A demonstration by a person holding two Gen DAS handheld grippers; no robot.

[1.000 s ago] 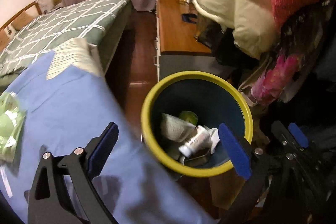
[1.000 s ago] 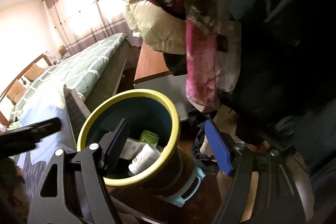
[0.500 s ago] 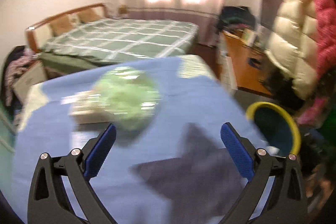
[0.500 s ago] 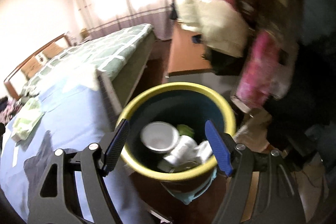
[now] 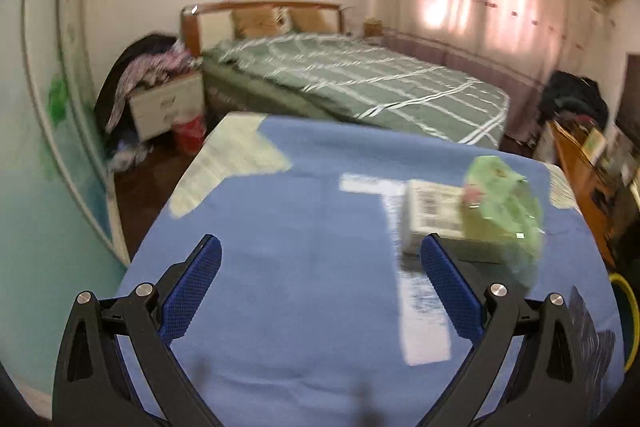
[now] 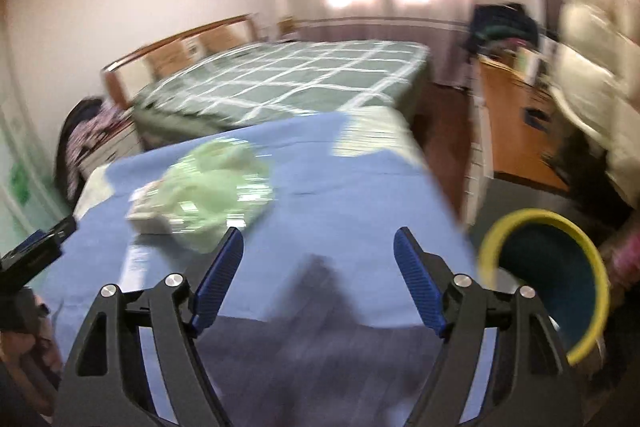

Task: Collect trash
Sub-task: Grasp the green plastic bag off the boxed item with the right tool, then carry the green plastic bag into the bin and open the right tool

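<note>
Both empty claws, left point(image 5: 320, 291) wide, right point(image 6: 318, 277) opening, had swung from the yellow-rimmed bin point(image 6: 544, 283) toward the crumpled green plastic wrapper point(image 5: 504, 207), probably the next pickup.

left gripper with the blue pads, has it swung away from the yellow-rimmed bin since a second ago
Yes. The left gripper has swung left off the yellow-rimmed bin, now at the frame's right edge, and faces the blue cloth.
</note>
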